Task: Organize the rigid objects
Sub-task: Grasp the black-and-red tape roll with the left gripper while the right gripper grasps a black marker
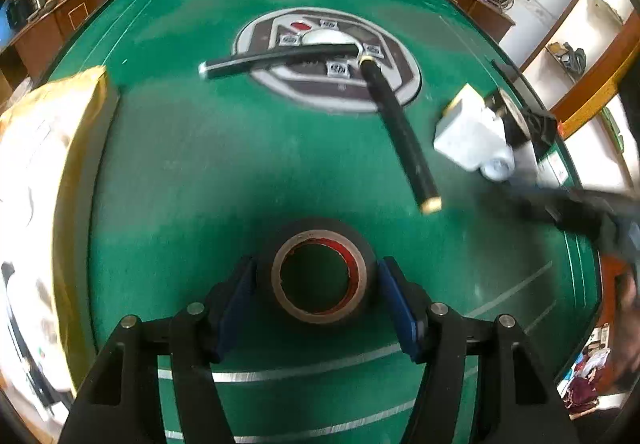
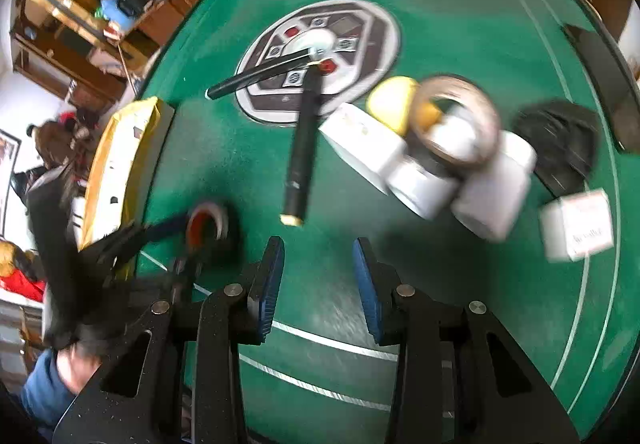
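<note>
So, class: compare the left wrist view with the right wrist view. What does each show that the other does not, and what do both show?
Only the left wrist view shows the hole through the black tape roll head-on, with the left gripper straddling the roll.

Only the right wrist view shows the right gripper with nothing between its pads, the yellow ball and the labelled white box.

Both show the green table, the two black pens crossing near its centre emblem, the yellow package and the tape roll.

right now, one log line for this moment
left gripper: around black tape roll, contact unclear | right gripper: open, empty | table: two black tubes
</note>
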Action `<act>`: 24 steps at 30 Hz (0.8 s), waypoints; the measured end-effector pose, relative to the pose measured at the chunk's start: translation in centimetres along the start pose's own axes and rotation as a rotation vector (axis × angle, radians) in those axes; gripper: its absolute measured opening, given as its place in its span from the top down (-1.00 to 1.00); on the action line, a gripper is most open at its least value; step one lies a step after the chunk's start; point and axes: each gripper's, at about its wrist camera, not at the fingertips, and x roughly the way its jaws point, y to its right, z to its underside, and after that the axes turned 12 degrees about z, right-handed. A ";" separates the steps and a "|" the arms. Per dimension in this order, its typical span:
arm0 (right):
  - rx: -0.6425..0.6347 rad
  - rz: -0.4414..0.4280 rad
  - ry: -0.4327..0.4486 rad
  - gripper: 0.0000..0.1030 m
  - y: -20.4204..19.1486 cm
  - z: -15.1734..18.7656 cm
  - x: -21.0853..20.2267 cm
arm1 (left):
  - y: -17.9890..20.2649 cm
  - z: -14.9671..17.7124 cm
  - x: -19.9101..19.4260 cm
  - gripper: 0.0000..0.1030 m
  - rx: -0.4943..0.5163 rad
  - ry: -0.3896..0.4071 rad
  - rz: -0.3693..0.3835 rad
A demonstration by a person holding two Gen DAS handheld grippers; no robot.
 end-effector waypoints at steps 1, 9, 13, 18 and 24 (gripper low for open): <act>-0.015 0.012 -0.002 0.31 -0.7 -0.4 0.5 | 0.0 0.2 -0.1 -0.22 -0.003 -0.001 -0.001; -0.063 0.145 -0.033 0.07 -4.4 -3.3 4.5 | -0.7 1.8 -1.2 -0.22 -0.008 -0.012 -0.008; -0.123 0.221 -0.005 0.06 -6.2 -4.1 5.1 | -1.0 2.2 -1.5 -0.22 -0.010 -0.013 -0.010; -0.254 0.308 0.012 0.60 -7.5 -3.7 5.2 | -1.1 2.2 -1.5 -0.22 -0.014 -0.010 -0.011; -0.281 0.256 -0.029 0.67 -5.8 -1.9 4.1 | -0.9 2.0 -1.4 -0.22 -0.023 -0.005 -0.018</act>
